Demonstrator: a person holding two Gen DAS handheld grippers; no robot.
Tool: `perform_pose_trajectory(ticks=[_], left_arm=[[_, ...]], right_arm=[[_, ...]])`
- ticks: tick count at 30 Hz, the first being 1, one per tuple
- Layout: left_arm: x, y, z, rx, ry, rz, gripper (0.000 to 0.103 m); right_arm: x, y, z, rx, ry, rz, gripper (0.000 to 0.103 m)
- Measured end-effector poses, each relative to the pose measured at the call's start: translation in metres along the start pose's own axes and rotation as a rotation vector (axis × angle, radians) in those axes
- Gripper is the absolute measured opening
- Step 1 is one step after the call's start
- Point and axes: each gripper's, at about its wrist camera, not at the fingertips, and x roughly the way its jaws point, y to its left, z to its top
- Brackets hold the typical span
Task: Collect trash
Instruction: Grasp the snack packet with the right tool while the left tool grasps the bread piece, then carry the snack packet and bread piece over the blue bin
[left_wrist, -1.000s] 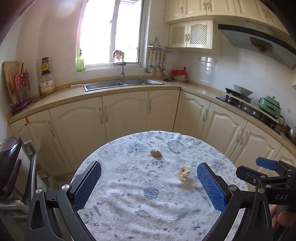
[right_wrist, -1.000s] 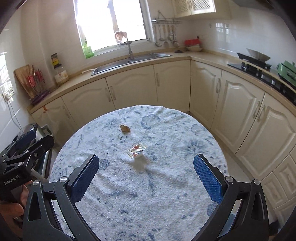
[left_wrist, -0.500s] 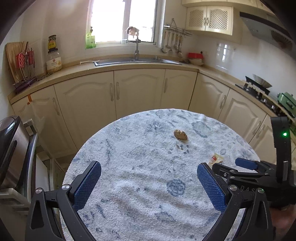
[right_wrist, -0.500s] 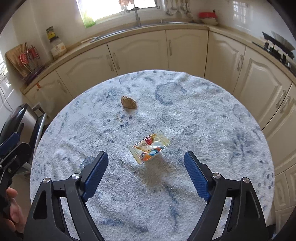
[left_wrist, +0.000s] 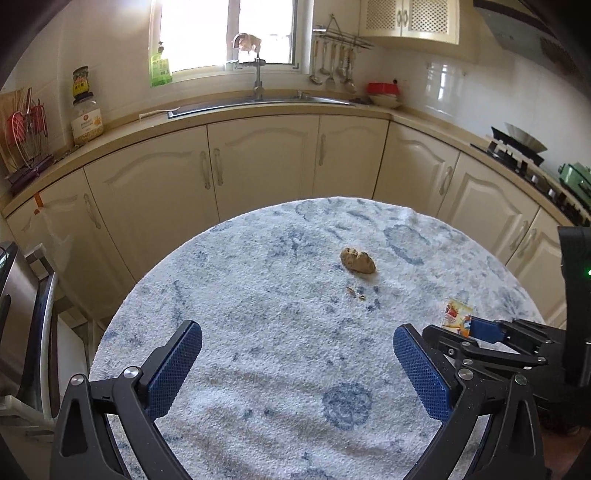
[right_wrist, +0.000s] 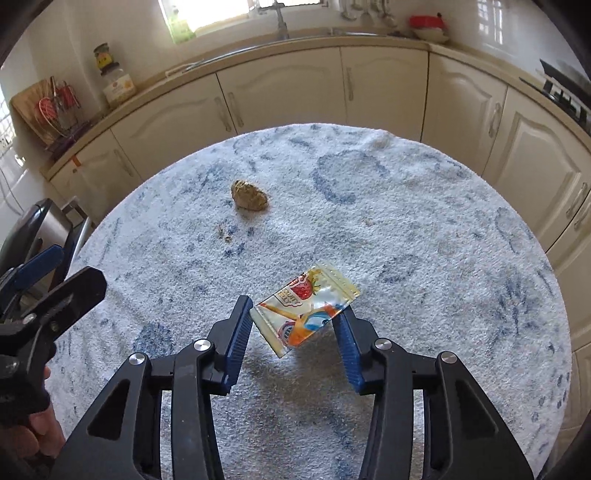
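Note:
A colourful snack wrapper (right_wrist: 304, 308) lies on the round table's blue-and-white cloth (right_wrist: 424, 240). My right gripper (right_wrist: 293, 328) has its jaws partly closed around the wrapper, pads at its two ends; whether they press it I cannot tell. The wrapper also shows in the left wrist view (left_wrist: 456, 315), partly behind the right gripper (left_wrist: 491, 332). A brown crumpled lump (right_wrist: 249, 195) lies further back, also in the left wrist view (left_wrist: 357, 260), with small crumbs (right_wrist: 225, 234) near it. My left gripper (left_wrist: 295, 365) is open and empty over the near-left cloth.
A black and steel appliance (left_wrist: 18, 332) stands left of the table. Cream kitchen cabinets (left_wrist: 258, 162) with a sink (left_wrist: 258, 101) curve behind the table. A stove (left_wrist: 524, 155) is at the right. The table's edge (right_wrist: 554, 295) drops off at right.
My right gripper has moved down and forward onto the wrapper and its jaws have narrowed around it. My left gripper has tilted towards the table, still open.

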Motion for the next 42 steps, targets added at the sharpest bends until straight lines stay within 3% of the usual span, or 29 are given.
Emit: perform_pose_trajectory(ticks=[7,16,19,21,22,23,32,42], left_arm=[[0.055,-0.029,0.03,0.064,0.013,-0.031,0.102],[0.135,-0.054,0.048,0.094,0.075,-0.008,0.1],[0.156,-0.054,0.054,0.092,0.104,-0.037,0.085],[0.166,-0.055,0.055,0.092,0.128,-0.076,0.057],[0.166,-0.056,0.055,0.095,0.115,-0.071,0.053],[0.166,-0.056,0.055,0.09,0.113,-0.101,0.033],[0.13,-0.055,0.042,0.064,0.059,-0.144,0.033],[0.004,-0.099,0.028,0.114,-0.124,-0.231,0.033]], right_arm=[[-0.019,-0.022,0.013,0.034,-0.055,-0.016,0.045],[-0.015,-0.055,0.026,0.074,-0.066,-0.048,0.045],[-0.011,-0.058,0.03,0.077,-0.069,-0.043,0.045],[-0.01,-0.059,0.031,0.083,-0.072,-0.039,0.045],[-0.011,-0.06,0.031,0.086,-0.075,-0.039,0.045],[-0.012,-0.061,0.031,0.088,-0.078,-0.04,0.045],[-0.048,-0.066,0.015,0.117,-0.108,-0.051,0.045],[-0.15,-0.08,-0.022,0.163,-0.226,-0.105,0.045]])
